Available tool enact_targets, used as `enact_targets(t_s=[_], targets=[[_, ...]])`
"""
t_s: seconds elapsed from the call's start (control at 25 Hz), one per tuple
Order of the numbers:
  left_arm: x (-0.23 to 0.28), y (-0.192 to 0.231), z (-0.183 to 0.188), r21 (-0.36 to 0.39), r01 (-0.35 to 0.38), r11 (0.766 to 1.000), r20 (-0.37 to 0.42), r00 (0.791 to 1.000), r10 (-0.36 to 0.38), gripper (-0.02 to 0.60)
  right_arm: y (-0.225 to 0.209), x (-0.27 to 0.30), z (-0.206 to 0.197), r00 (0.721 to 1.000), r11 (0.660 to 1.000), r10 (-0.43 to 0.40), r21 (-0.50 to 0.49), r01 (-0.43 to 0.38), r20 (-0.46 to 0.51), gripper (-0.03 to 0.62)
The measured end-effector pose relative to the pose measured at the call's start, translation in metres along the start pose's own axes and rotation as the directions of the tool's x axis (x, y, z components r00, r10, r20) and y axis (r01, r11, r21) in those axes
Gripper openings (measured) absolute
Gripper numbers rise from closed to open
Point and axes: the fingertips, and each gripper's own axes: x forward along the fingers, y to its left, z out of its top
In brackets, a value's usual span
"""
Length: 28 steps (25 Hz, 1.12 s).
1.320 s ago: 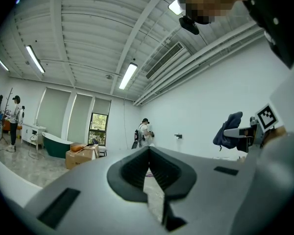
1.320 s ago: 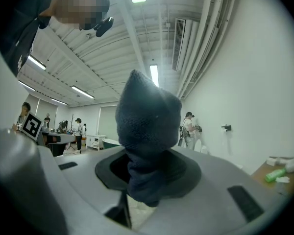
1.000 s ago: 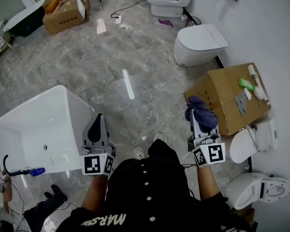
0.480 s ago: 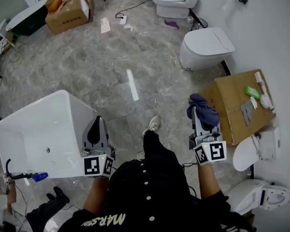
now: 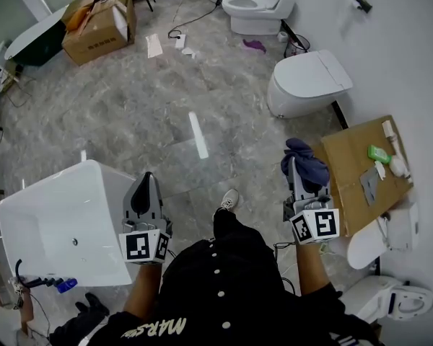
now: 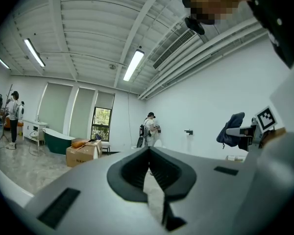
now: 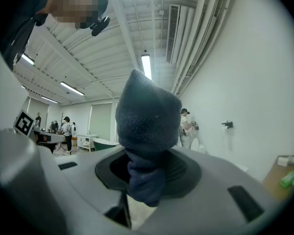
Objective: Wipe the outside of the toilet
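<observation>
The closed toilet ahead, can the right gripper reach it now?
Probably not yet: the right gripper, shut on the cloth, hangs well short of the toilet. Bare floor lies between, so stepping forward should do.

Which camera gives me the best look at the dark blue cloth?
The right gripper view: the cloth fills the centre, pinched in the right gripper, whose jaws are shut on it. The head view shows it as a small bundle at that gripper's tip; the left gripper view catches it small, far right.
</observation>
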Motion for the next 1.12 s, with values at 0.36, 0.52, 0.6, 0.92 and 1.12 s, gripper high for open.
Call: enact_targets(t_s=[0.36, 0.52, 0.6, 0.92, 1.12], targets=[[0.102, -0.007, 0.018, 0.023, 0.022, 0.999, 0.021, 1.000, -0.023, 0.011, -0.062, 0.081, 0.007, 0.999, 0.999, -0.036, 0.026, 0.036, 0.027, 0.123], [0.142, -0.012, 0.021, 0.027, 0.026, 0.999, 0.020, 0.999, -0.027, 0.011, -0.084, 0.114, 0.007, 0.999, 0.999, -0.041, 0.025, 0.040, 0.028, 0.123], [0.159, -0.016, 0.021, 0.030, 0.029, 0.999, 0.020, 0.999, -0.029, 0.011, -0.095, 0.127, 0.005, 0.999, 0.999, -0.043, 0.026, 0.042, 0.027, 0.123], [0.201, -0.016, 0.020, 0.038, 0.020, 0.999, 0.008, 1.000, -0.020, 0.011, -0.125, 0.159, -0.005, 0.997, 0.996, -0.071, 0.061, 0.069, 0.025, 0.123], [0.212, -0.020, 0.009, 0.040, 0.033, 0.999, -0.033, 0.999, -0.032, 0.011, -0.134, 0.163, -0.020, 0.996, 0.994, -0.092, 0.062, 0.093, -0.017, 0.123]])
